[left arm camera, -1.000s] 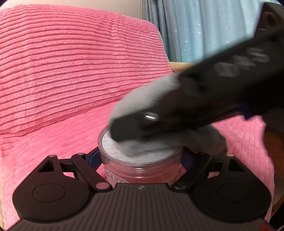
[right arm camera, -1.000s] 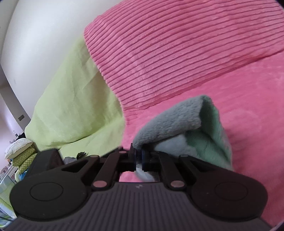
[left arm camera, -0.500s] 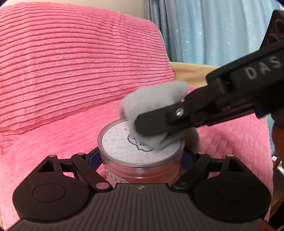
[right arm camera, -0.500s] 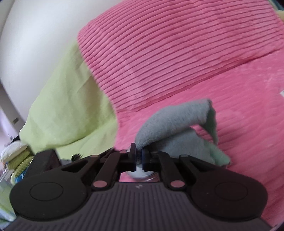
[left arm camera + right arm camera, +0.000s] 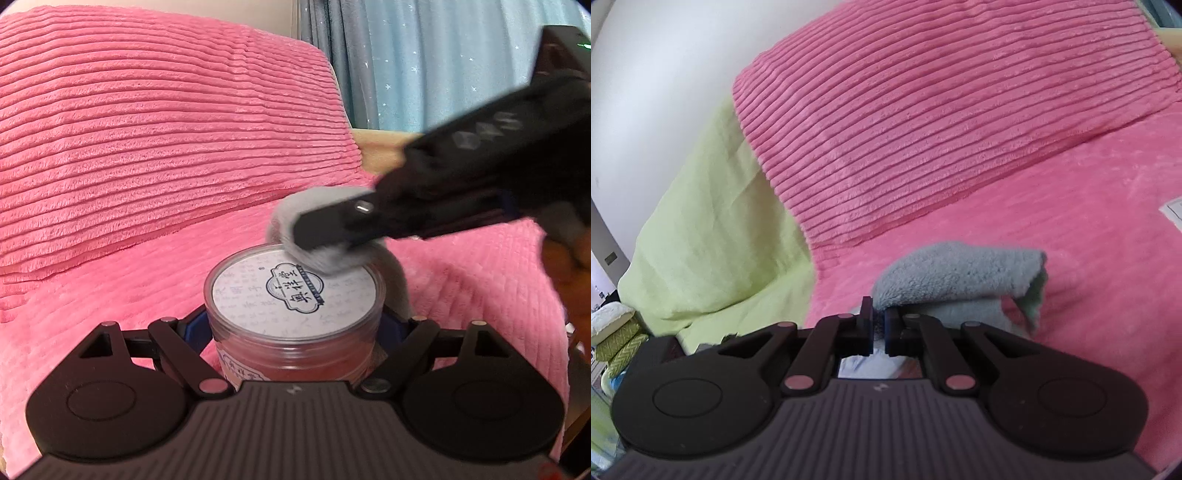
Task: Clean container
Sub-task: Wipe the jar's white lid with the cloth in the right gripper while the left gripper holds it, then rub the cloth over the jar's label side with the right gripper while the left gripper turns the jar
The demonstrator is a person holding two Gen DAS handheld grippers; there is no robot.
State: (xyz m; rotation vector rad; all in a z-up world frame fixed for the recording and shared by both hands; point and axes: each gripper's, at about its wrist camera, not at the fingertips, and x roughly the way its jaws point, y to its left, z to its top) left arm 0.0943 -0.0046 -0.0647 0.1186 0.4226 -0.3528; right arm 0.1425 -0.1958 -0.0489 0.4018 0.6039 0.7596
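The left gripper (image 5: pixel 293 328) clamps the jar (image 5: pixel 291 317) upright. The right gripper (image 5: pixel 879 325), jaws clenched on the cloth (image 5: pixel 325 254), sits over the lid's far right edge.

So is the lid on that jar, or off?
On. The jar stands upright with its labelled lid seated flat on top, and the grey cloth wipes its far edge.

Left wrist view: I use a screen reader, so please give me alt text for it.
The left gripper clamps a clear round container while the right gripper presses a grey cloth on its printed lid, above a pink ribbed blanket.
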